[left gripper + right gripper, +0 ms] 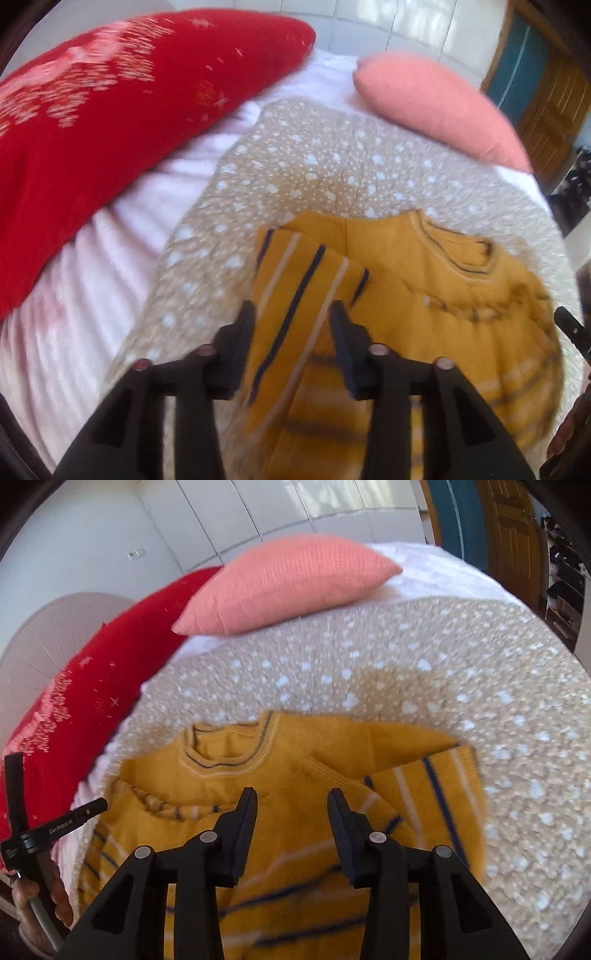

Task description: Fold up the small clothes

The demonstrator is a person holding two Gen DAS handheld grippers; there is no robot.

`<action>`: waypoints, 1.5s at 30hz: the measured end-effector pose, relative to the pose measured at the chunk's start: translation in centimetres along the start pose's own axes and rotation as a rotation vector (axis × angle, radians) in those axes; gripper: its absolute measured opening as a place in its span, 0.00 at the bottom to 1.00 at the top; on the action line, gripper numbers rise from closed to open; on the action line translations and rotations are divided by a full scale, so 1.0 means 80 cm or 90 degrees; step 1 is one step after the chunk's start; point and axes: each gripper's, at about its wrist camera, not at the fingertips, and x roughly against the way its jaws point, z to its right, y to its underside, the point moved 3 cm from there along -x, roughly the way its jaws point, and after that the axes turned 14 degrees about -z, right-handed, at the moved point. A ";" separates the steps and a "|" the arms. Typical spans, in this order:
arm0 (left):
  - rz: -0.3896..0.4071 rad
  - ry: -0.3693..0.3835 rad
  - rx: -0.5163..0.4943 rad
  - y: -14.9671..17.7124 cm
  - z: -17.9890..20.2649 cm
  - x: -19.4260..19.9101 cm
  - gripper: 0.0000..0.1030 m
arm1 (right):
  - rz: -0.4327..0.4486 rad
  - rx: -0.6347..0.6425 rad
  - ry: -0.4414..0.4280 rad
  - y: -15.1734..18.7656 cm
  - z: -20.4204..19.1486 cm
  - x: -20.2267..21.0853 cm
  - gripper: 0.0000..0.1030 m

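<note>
A mustard-yellow child's sweater (413,332) with navy and white stripes lies flat on a beige spotted quilt (314,173), neckline away from me. My left gripper (292,328) hovers over its left striped sleeve (295,280), which is laid inward over the body. The jaws stand apart and the pads do not press on the cloth. My right gripper (291,808) hangs open above the sweater's (295,849) chest, holding nothing. The right sleeve (436,794) lies folded inward at the right, and the neckline (229,753) is up and to the left.
A large red pillow (110,129) lies to the left and a pink cushion (436,107) at the back, both on the white sheet (74,314). A hand (55,901) holds the other tool at the left edge. White wardrobe doors and a wooden door (513,531) stand behind.
</note>
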 end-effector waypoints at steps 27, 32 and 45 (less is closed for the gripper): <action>0.132 -0.035 0.024 0.258 -0.003 0.114 0.87 | -0.001 -0.047 0.165 0.157 0.091 0.046 0.34; 0.121 -0.048 0.009 0.263 0.007 0.100 0.87 | 0.011 -0.073 0.102 0.198 0.108 0.067 0.41; 0.117 -0.091 -0.050 0.277 0.042 0.092 0.87 | 0.029 0.000 0.101 0.240 0.070 0.079 0.50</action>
